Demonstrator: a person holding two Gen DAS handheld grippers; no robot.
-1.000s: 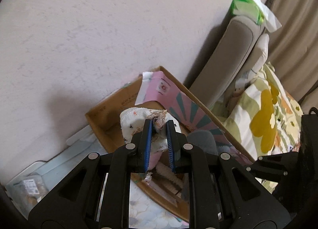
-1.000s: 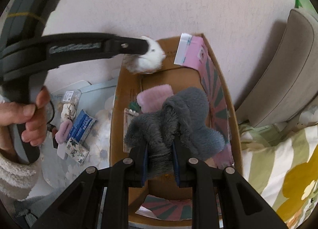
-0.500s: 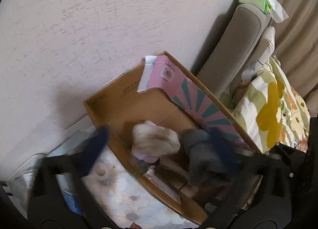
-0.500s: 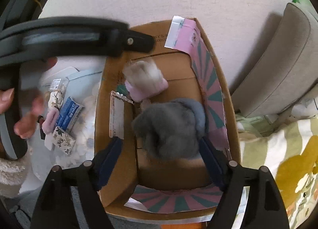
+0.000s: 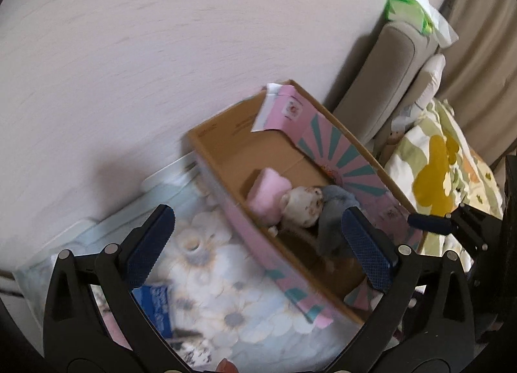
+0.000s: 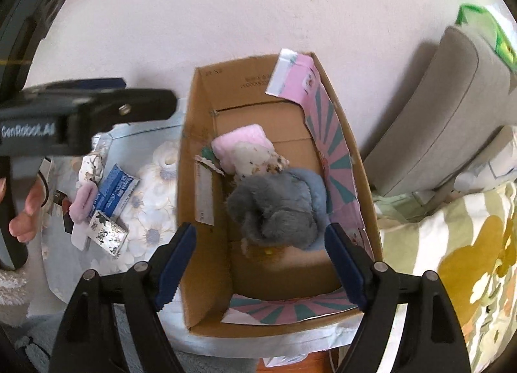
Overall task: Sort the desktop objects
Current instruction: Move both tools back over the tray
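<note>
Both your grippers hold nothing: left gripper (image 5: 258, 250) gapes wide, right gripper (image 6: 263, 271) stands open too. Three soft items lie inside the cardboard box (image 6: 210, 276).

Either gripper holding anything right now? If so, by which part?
Nothing held. Left gripper and right gripper both have open, empty jaws; the gray plush and white floral plush lie in the cardboard box.

Floral cloth (image 6: 152, 208) bears cardboard box (image 6: 189, 211), blue packet (image 6: 118, 190).

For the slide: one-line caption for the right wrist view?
Open right gripper above a cardboard box holding a grey plush, white pouch and pink pad.
</note>
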